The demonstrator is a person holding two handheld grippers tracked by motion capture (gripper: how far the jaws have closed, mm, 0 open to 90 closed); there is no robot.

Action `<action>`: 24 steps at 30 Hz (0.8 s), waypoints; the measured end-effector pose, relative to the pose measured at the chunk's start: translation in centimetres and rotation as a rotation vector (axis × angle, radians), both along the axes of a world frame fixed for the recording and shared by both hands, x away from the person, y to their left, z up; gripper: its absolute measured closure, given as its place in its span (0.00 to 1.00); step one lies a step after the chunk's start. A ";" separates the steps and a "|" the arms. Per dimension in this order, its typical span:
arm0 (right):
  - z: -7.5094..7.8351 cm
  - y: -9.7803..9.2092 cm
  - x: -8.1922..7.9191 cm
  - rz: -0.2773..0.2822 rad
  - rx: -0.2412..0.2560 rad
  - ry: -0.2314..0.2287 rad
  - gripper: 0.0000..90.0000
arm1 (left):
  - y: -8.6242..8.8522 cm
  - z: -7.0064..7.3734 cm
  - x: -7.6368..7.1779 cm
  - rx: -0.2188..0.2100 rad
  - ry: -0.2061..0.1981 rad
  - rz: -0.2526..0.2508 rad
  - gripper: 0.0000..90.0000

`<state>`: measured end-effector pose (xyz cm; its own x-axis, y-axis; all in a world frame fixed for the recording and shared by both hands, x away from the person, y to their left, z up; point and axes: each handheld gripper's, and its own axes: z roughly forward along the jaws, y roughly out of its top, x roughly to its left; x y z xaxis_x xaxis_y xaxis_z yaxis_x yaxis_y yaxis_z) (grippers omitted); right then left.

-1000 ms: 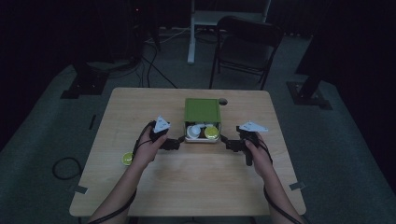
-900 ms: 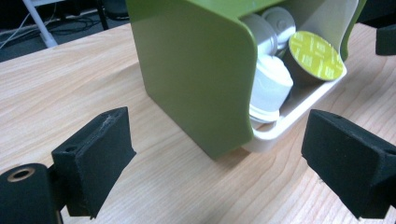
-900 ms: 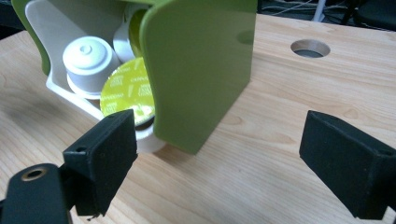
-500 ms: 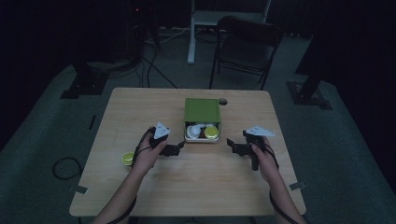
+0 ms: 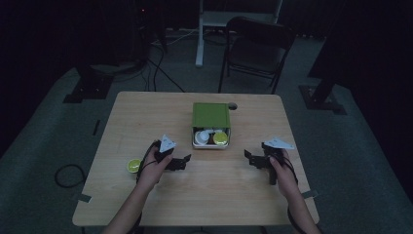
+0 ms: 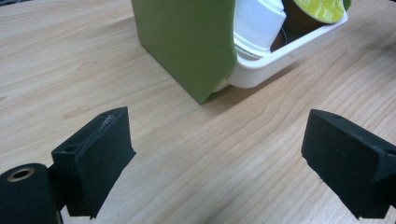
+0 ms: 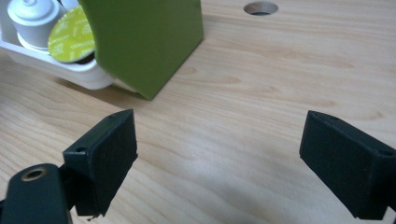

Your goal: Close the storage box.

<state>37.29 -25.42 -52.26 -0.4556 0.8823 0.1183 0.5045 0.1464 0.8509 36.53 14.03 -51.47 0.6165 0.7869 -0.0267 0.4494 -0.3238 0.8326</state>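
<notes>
Both hand-held grippers pulled back | green box (image 5: 211,115) between, apart | jaws wide

Pale matt wood-grain table top (image 7: 261,93), smooth matt green card sleeve (image 6: 187,42) over glossy white plastic tray (image 6: 280,58), foil-lidded capsule (image 7: 70,39), matt black rubbery pads (image 6: 100,154).

Green box sleeve (image 5: 211,114) sits mid-table toward far edge, white plastic tray (image 5: 210,144) sticking out its near end. In tray: white capsule (image 5: 202,137) left, green-lidded capsule (image 5: 220,138) right. Loose green-lidded capsule (image 5: 134,165) near left on wooden table (image 5: 219,195). Left gripper (image 5: 183,162) near-left of tray, right gripper (image 5: 247,158) near-right.
</notes>
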 end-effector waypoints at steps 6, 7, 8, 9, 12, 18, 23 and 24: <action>-0.6 -1.0 -0.8 -0.077 -0.001 0.014 0.12 | 0.3 -0.7 -0.7 -0.006 0.008 0.028 0.10; -0.7 -1.1 -0.9 -0.089 0.000 0.016 0.12 | 0.4 -0.8 -0.8 -0.008 0.011 0.031 0.10; -0.7 -1.2 -0.9 -0.107 -0.003 0.019 0.12 | 0.5 -0.8 -1.0 -0.012 0.011 0.039 0.10; -0.8 -1.4 -1.1 -0.134 -0.001 0.032 0.12 | 0.5 -0.7 -1.2 -0.011 0.009 0.042 0.10; -0.9 -1.7 -1.4 -0.179 0.003 0.047 0.12 | 0.5 -0.7 -1.7 -0.022 0.000 0.044 0.10; -1.2 -2.4 -2.1 -0.263 -0.050 0.057 0.12 | 0.5 -1.2 -2.7 -0.020 0.007 0.065 0.10; -1.4 -2.9 -2.5 -0.306 -0.057 0.062 0.12 | 0.4 -1.6 -2.9 -0.023 0.027 0.080 0.10; -1.6 -3.3 -2.8 -0.357 -0.106 0.072 0.12 | 0.4 -1.7 -3.0 -0.028 0.033 0.080 0.10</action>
